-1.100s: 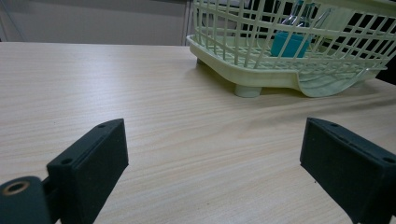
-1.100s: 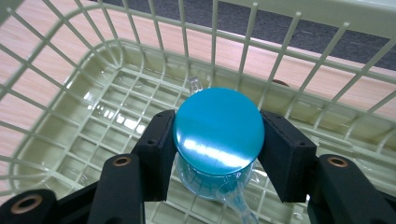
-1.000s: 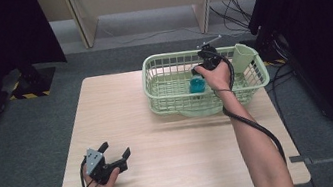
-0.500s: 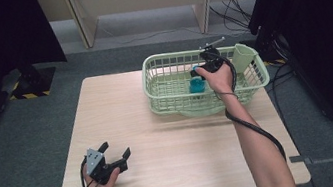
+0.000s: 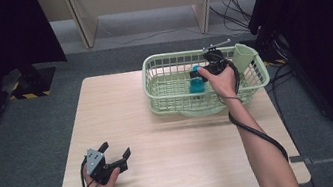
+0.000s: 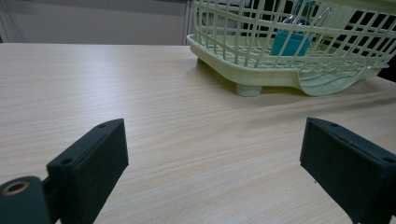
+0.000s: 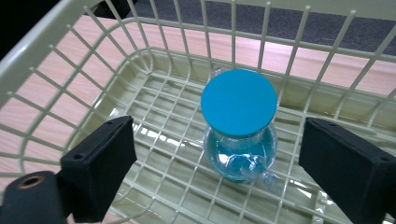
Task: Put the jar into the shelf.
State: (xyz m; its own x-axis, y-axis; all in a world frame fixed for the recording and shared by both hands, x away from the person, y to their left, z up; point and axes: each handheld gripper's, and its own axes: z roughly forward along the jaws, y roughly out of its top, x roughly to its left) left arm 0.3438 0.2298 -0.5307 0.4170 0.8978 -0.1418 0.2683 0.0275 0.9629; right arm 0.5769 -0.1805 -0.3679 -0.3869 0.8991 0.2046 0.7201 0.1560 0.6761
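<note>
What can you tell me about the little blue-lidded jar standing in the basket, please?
The jar is a small clear container, glass or plastic by its look, tinted blue, capped with a flat round blue lid. It stands upright on the grid floor of the pale green basket, near the middle. The right gripper hovers over it, jaws wide apart on either side, not touching.

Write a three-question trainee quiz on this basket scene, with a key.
1. True or false: the right gripper grips the blue-lidded jar.
2. Where does the jar stand? A) on the bare table B) in the green basket C) on the floor
3. Fill in: the left gripper hangs over the near left part of the table with its jaws ____.

Key:
1. False: its jaws, just opened, stand apart on either side of the jar.
2. B
3. open
</note>
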